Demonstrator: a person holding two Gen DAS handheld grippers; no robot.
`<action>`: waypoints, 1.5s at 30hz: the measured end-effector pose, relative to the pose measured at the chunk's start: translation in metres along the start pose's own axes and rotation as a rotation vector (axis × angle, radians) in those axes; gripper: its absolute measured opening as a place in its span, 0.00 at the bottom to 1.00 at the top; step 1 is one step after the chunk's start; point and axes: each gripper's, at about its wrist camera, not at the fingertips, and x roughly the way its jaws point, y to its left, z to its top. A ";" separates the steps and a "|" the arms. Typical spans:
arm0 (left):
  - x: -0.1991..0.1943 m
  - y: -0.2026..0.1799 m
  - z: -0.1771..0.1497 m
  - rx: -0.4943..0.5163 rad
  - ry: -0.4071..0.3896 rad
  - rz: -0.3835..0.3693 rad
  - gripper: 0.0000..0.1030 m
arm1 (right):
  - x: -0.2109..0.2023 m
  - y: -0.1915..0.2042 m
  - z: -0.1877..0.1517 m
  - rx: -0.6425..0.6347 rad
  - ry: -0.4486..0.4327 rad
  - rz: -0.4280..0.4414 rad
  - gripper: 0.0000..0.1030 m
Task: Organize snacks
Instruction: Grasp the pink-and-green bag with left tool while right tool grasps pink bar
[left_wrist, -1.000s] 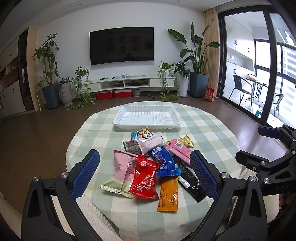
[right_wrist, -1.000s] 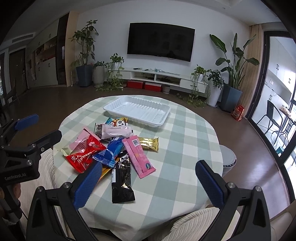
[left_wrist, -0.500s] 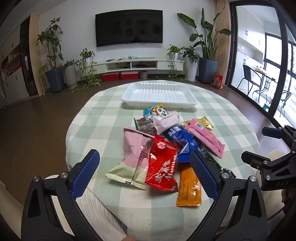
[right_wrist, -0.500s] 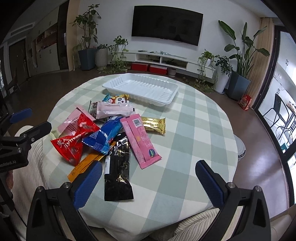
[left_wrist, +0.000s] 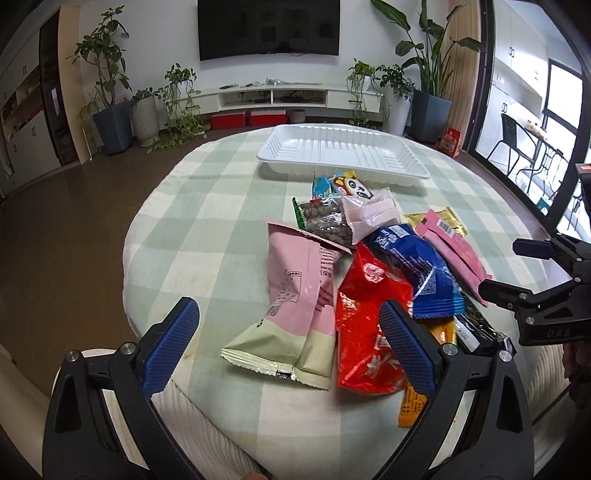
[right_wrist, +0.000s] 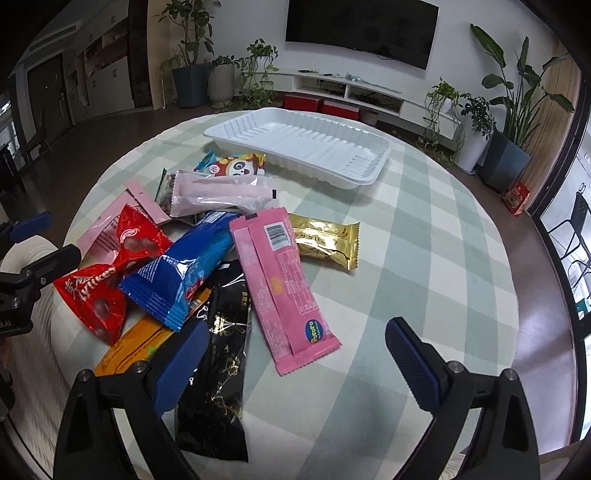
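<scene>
Both grippers spread wide, holding nothing, above the snack pile.
Left gripper (left_wrist: 288, 350) straddles the pink-green packet (left_wrist: 295, 302); right gripper (right_wrist: 295, 354) sits over the pink bar (right_wrist: 280, 284); white tray (right_wrist: 369, 173) beyond.

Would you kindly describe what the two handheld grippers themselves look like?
The left gripper and right gripper look alike: black angular frames with silver bolts and two fingers faced with blue, cross-hatched textured pads. White lettering, only partly legible, marks each black body when seen from the other camera. No cables or sleeves are clearly visible.
</scene>
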 end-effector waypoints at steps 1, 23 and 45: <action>0.004 0.001 0.001 0.001 0.005 0.003 0.96 | 0.005 -0.002 0.002 0.002 0.007 0.010 0.93; 0.091 0.025 0.020 -0.041 0.168 -0.031 0.98 | 0.056 -0.022 0.017 0.056 0.065 0.174 0.64; 0.091 0.021 0.012 -0.022 0.131 -0.104 0.64 | 0.052 -0.021 0.008 0.023 0.007 0.098 0.38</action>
